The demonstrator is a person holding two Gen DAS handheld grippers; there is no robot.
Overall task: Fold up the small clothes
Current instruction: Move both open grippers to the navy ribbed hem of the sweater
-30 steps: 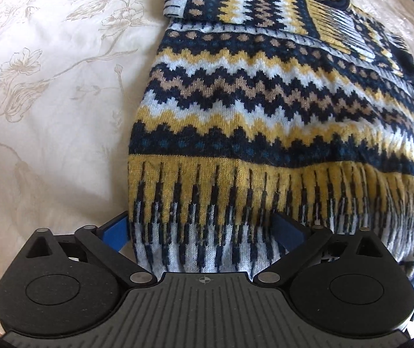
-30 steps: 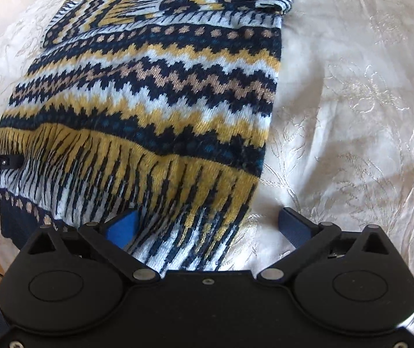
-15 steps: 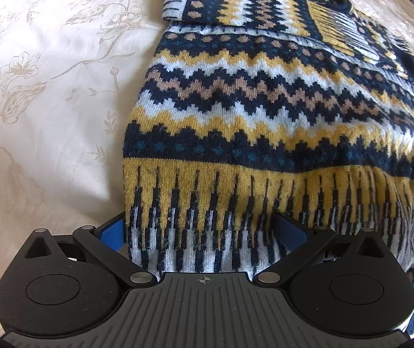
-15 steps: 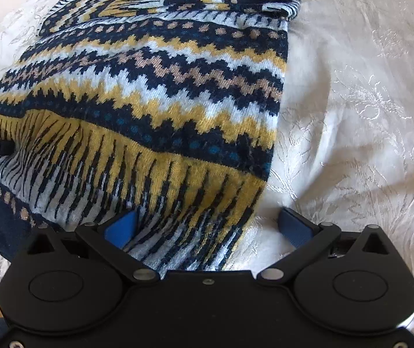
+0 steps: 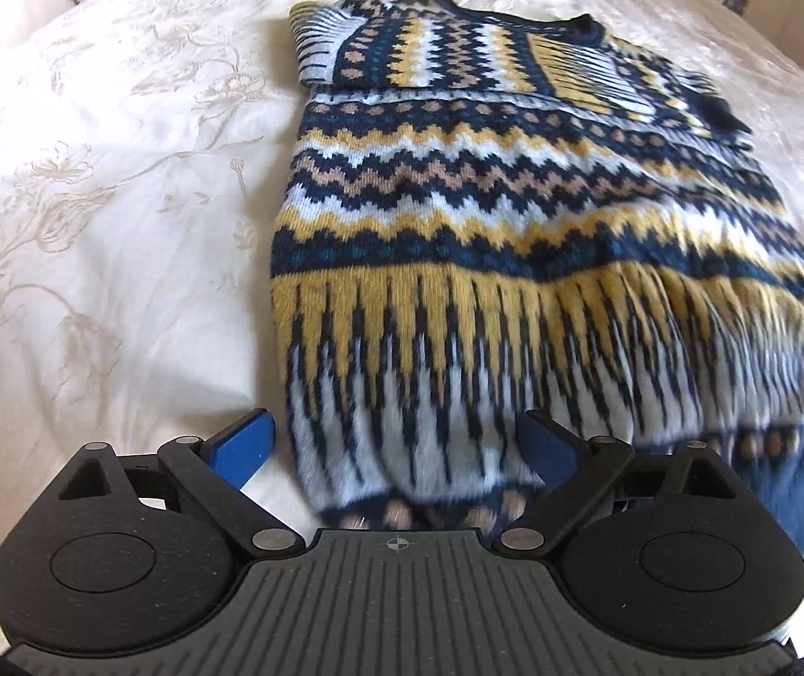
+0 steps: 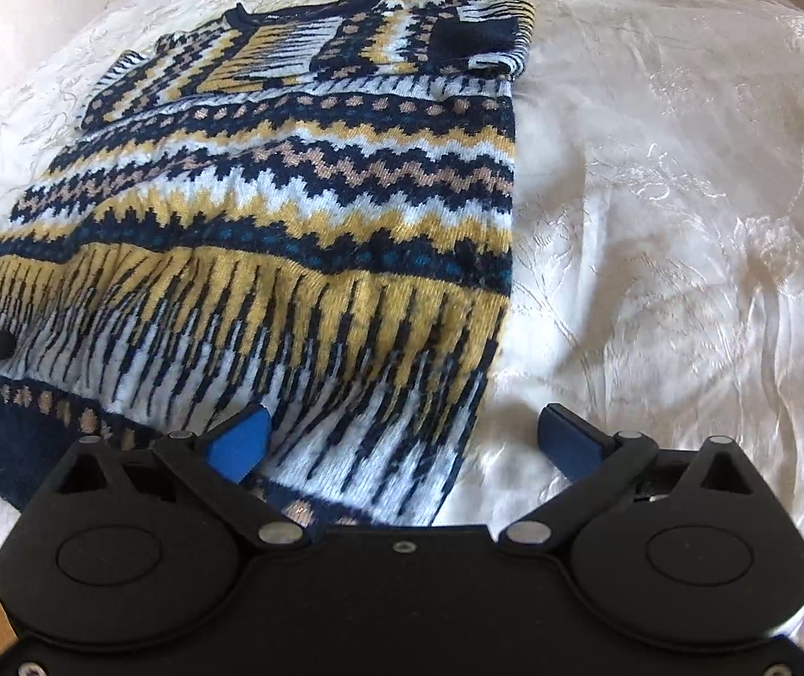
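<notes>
A patterned knit sweater (image 5: 514, 236) — navy, yellow, pale blue and tan zigzags — lies flat on a cream embroidered bedspread (image 5: 92, 197), with its sleeves folded in across the chest at the end farthest from both tools.

The left tool (image 5: 396, 442) stands wide over the near left corner of the hem; its jaws have just been closing a little, with the hem bunched between them. The left blue pad sits just off the sweater's edge over the bedspread, and the right pad is on the knit. Whether the pads press the fabric cannot be told.

The right tool (image 6: 402, 439) is also spread wide at the near right corner — its left pad rests on the knit, its right pad over bare bedspread, apart from the sweater's edge.
</notes>
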